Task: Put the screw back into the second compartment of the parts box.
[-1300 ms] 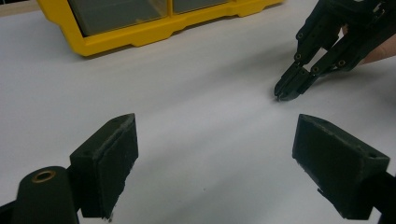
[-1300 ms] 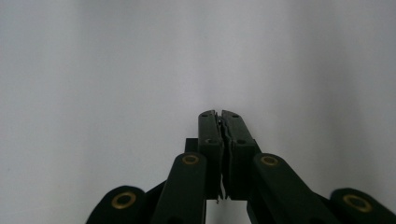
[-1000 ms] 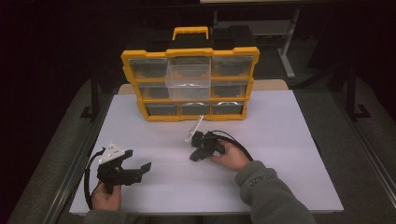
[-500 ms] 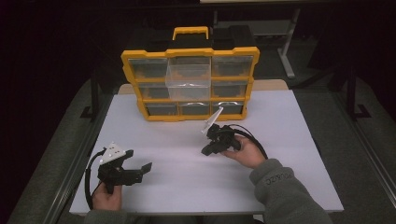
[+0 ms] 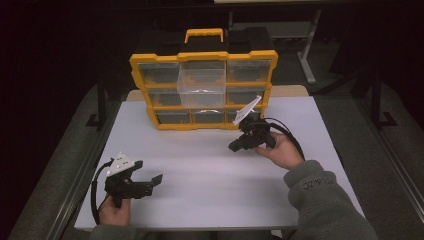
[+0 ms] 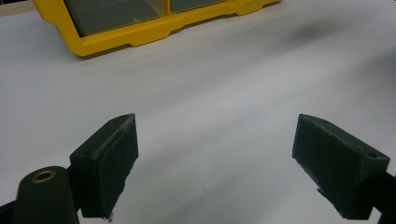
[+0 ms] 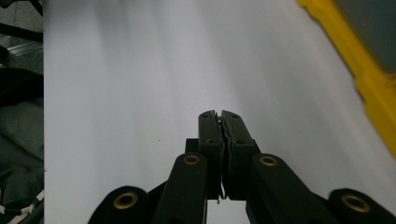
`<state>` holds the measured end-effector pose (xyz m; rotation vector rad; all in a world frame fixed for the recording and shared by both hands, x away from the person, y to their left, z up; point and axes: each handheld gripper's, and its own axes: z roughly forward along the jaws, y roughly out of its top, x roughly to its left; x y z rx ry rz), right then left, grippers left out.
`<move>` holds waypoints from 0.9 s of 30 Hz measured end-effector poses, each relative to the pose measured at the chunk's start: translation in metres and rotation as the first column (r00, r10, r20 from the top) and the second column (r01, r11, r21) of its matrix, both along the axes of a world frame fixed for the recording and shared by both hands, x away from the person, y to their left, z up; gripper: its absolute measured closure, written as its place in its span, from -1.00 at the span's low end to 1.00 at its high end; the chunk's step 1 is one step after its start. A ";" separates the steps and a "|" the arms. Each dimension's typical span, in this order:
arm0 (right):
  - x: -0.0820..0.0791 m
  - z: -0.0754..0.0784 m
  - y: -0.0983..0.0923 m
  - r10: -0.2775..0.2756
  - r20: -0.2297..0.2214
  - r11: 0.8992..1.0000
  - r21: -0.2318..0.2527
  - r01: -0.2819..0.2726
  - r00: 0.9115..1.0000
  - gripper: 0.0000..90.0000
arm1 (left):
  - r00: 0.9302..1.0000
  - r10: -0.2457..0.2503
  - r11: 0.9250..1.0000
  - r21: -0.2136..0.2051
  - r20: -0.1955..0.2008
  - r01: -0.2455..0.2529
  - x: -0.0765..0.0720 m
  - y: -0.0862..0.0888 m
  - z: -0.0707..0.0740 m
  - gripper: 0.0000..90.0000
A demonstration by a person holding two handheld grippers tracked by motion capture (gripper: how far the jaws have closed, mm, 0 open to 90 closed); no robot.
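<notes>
The yellow organizer (image 5: 202,80) stands upright at the far edge of the white table (image 5: 210,170), one clear middle drawer (image 5: 202,87) pulled partly out. Since a second ago the right gripper (image 5: 239,145) has lifted and swung from mid-table to just in front of the organizer's lower right corner, probably heading for a drawer there. Its own view shows what the high view cannot: the right gripper's jaws are clenched flat together with nothing visibly between them, yellow frame at the upper right. The left gripper (image 6: 215,158) rests well back, jaws spread wide over bare table.
</notes>
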<state>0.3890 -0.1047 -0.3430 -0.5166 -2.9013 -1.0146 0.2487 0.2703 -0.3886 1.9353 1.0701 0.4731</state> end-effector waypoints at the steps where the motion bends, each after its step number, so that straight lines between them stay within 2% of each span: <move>1: 0.001 0.003 -0.002 -0.002 0.004 1.000 0.001 0.002 1.000 0.93 | 1.000 -0.003 1.000 0.006 0.000 0.003 0.000 0.000 0.000 -0.69; 19: 0.013 0.069 -0.027 -0.047 0.049 0.999 0.006 0.047 0.998 0.93 | 1.000 0.000 1.000 0.003 0.001 0.000 0.000 0.001 0.000 -0.69; 27: 0.019 0.093 -0.036 -0.062 0.071 0.998 0.007 0.061 0.996 0.93 | 1.000 0.003 1.000 -0.001 0.000 -0.003 0.000 0.001 0.000 -0.69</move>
